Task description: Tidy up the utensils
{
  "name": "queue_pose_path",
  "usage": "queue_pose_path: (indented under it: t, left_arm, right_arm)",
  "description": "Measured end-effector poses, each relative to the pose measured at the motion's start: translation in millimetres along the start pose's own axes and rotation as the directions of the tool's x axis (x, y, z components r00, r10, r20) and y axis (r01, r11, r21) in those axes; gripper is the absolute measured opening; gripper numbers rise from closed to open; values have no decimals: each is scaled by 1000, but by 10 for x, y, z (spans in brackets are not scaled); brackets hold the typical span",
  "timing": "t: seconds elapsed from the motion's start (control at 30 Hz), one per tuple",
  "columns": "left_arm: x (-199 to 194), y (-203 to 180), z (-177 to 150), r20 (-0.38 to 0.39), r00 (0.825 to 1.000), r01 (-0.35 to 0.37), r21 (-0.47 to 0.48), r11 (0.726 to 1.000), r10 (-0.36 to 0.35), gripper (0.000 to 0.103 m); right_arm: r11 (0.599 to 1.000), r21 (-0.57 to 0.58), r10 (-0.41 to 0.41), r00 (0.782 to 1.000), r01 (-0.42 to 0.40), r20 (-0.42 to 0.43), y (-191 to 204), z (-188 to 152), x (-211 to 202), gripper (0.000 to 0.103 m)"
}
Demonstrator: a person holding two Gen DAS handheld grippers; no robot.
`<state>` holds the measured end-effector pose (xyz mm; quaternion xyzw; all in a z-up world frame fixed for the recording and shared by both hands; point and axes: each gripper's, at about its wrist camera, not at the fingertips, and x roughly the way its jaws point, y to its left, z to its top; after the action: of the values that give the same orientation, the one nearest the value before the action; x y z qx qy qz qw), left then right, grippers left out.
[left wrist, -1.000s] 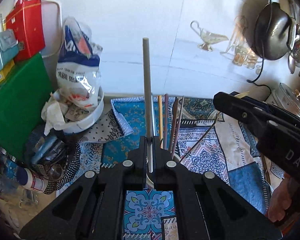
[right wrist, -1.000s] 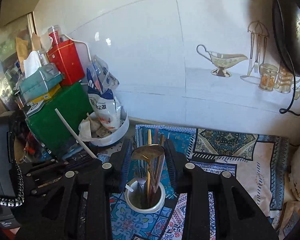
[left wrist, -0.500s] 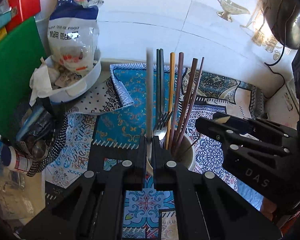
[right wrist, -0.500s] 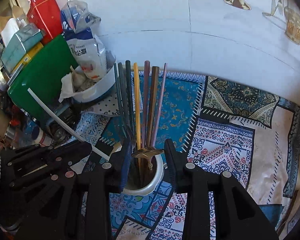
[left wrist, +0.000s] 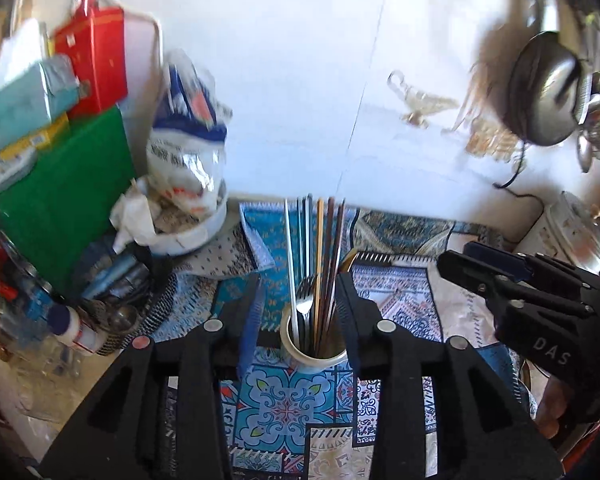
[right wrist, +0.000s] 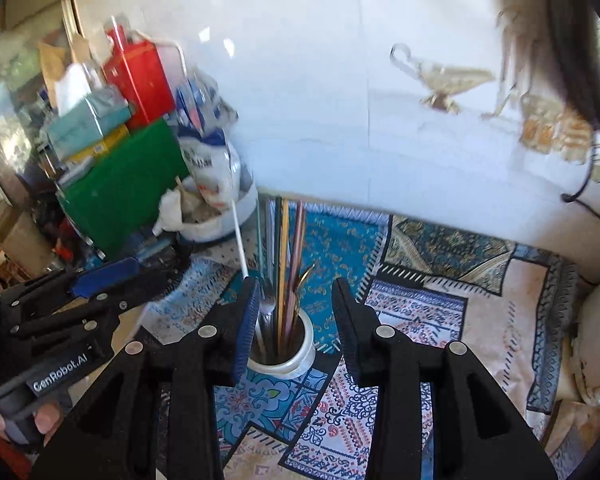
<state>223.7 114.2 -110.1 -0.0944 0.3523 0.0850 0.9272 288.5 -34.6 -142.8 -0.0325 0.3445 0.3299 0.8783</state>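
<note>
The left gripper point(left wrist: 300, 300) is opening; nothing is pressed between its pads. The white cup point(left wrist: 314, 354) stands on the patterned mat point(left wrist: 284, 408), directly ahead of and below both grippers. The utensils point(left wrist: 320, 256) stand near-vertical in the cup. The right gripper point(right wrist: 294, 308) is also opening and empty. Open mat lies to the right; clutter crowds the left.
</note>
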Motion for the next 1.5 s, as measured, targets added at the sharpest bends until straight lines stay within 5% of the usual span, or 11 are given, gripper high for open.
queue_pose_path:
  t: [0.17, 0.37, 0.6, 0.73, 0.8, 1.5]
  left_arm:
    - [-808, -62, -54, 160, 986, 37, 50, 998, -44, 44]
    - [-1772, -114, -300, 332, 940, 52, 92, 994, -80, 61]
    - [-2448, -115, -691, 454, 888, 22, 112, 993, -71, 91]
    - [-2609, -80, -839, 468, 882, 23, 92, 995, -64, 101]
    - [-2648, -71, -891, 473, 880, 10, 79, 997, -47, 102]
    - [-2652, -45, -1035, 460, 888, -13, 67, 998, -20, 102]
  right_arm:
    - [997, 5, -72, 980, 72, 187, 202, -117, -840, 34]
    - [991, 32, -131, 920, 129, 369, 503, -412, -1727, 39]
    - [972, 49, -224, 841, 230, 493, 792, -730, -2247, 77]
    - [954, 78, -288, 804, 291, 521, 858, -879, -2377, 102]
    - [945, 92, -313, 793, 313, 522, 873, -951, -2427, 103]
    - [935, 103, -344, 795, 339, 500, 940, -1123, -2542, 103]
